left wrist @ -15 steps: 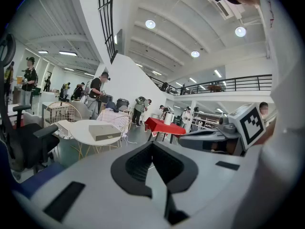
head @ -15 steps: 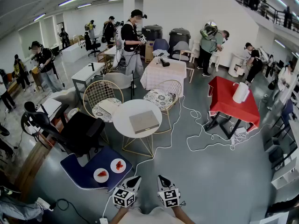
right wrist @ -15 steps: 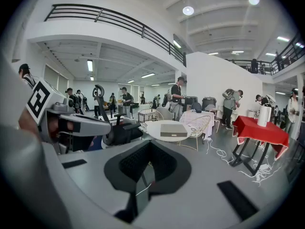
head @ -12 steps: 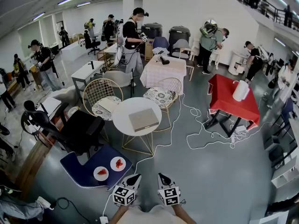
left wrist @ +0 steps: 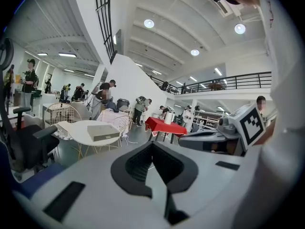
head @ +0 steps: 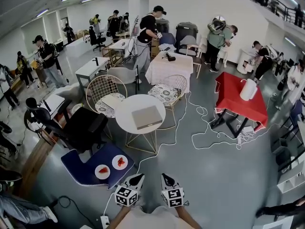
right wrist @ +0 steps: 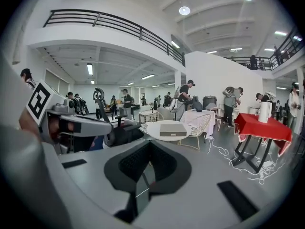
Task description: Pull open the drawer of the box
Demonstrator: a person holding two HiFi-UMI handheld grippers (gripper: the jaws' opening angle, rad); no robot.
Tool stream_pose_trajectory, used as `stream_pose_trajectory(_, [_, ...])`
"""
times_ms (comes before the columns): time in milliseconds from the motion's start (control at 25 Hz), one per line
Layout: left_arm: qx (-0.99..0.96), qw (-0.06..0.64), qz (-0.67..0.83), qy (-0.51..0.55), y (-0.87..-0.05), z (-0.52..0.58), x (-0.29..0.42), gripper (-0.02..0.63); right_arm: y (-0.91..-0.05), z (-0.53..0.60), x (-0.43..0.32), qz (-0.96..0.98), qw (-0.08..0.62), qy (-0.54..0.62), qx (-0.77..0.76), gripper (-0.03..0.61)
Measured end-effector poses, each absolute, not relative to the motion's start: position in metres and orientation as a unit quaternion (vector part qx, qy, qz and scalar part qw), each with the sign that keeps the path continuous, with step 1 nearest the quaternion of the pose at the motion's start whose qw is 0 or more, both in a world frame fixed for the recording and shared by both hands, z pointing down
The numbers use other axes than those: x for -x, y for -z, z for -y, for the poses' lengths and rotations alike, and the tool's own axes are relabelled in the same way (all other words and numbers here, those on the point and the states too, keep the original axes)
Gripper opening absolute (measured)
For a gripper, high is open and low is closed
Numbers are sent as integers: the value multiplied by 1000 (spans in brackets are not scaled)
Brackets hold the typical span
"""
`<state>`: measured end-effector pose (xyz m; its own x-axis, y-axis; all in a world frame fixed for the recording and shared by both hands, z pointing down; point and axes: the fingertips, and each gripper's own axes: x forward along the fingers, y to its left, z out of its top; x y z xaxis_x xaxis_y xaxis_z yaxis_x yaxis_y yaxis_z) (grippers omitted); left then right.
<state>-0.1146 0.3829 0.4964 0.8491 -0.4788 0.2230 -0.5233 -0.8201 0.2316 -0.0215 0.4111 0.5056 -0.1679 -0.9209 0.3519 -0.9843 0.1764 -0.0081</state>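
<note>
A large, busy hall with a grey floor, white walls and many people standing among tables and chairs.

Head view: at the bottom edge, 6 o'clock, the left gripper (head: 138, 177) and right gripper (head: 165, 177) sit side by side, each carrying a marker cube, pointing out over bare floor. Well ahead of them, near 12 o'clock, a round white table (head: 126, 113) holds the box (head: 147, 117) – flat, grey, lying near the table's middle. Its drawer cannot be made out from here. A red table (head: 236, 101) stands at 2 o'clock, a blue mat (head: 81, 168) with two plates at 10 o'clock, and a black office chair (head: 86, 128) beside the round table.

Left gripper view: the jaws are closed together with nothing between them. The box on its table lies far off at 10 o'clock; the other gripper shows at 3 o'clock.

Right gripper view: these jaws are also closed and empty. The box sits well apart, just above the jaw tips at 12 o'clock – untouched.
</note>
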Motion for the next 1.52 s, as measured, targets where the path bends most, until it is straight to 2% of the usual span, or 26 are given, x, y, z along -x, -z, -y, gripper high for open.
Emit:
stream_pose_trajectory(760, [-957,136,242,-85,-505,-415,49,11,-524,-447,-26,759,144,-131,-621,15])
stream_pose_trajectory(1520, [-956,144,240,-83,-509,-388,30,11,-531,-425,-47,759,154,-135,-618,15])
